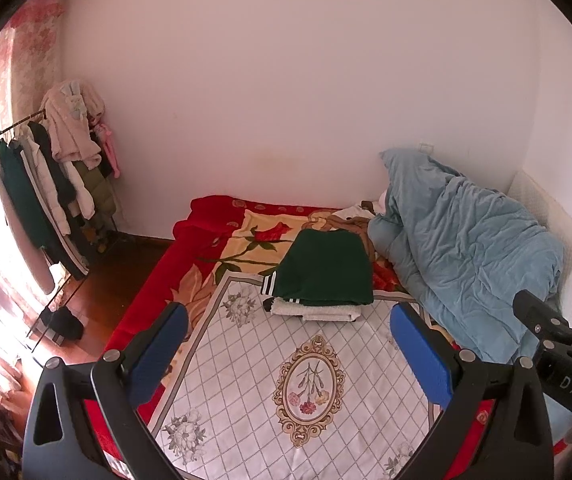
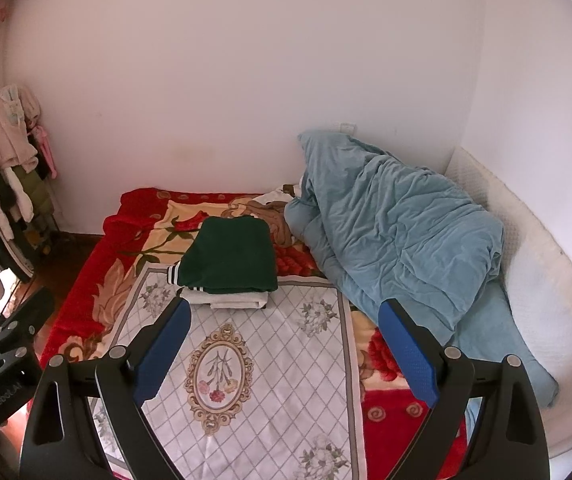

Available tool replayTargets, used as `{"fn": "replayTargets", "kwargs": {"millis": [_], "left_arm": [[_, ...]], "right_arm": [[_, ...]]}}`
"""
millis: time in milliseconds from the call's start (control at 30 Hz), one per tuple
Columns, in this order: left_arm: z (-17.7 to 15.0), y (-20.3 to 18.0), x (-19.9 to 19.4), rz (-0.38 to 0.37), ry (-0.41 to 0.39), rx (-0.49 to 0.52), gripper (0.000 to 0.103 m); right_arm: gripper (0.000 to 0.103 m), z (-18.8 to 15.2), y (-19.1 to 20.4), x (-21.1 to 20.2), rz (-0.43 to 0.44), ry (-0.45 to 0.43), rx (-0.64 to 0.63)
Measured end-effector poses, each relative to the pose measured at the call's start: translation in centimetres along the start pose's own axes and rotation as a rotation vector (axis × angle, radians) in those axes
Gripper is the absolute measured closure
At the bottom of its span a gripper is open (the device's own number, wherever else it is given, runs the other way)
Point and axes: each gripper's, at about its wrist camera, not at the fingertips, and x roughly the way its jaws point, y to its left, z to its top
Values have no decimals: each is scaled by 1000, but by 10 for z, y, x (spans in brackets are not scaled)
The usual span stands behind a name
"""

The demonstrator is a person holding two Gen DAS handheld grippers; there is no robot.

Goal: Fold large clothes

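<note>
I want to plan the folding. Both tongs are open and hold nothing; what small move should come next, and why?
Probably reach the right tongs toward the brown garment lying crumpled behind the folded green sweater. The left tongs are also open and hold nothing, the green sweater already sits folded on the white folded piece, and the patterned mat lies bare.

Both my wrist cameras look down and forward over the bed (image 1: 246, 380) from well back; they share the folded green garment (image 2: 230, 258), mid-frame.
</note>
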Motion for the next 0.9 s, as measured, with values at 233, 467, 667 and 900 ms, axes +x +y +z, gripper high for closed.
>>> {"fn": "replayTargets", "kwargs": {"millis": [233,467,667,900], "left_arm": [[0,-2,-1,-2,-1,4,0],[0,-2,-1,2,-1,3,0],[0,-2,-1,3,-3,2,0],[2,-2,-2,6,-9,14,0]], "right_arm": [[7,-3,1,-3,7,1,6],[7,-3,1,-3,6,-1,6],[7,-3,1,-3,8,1,6],[7,-5,0,-5,9,-1,7]]}}
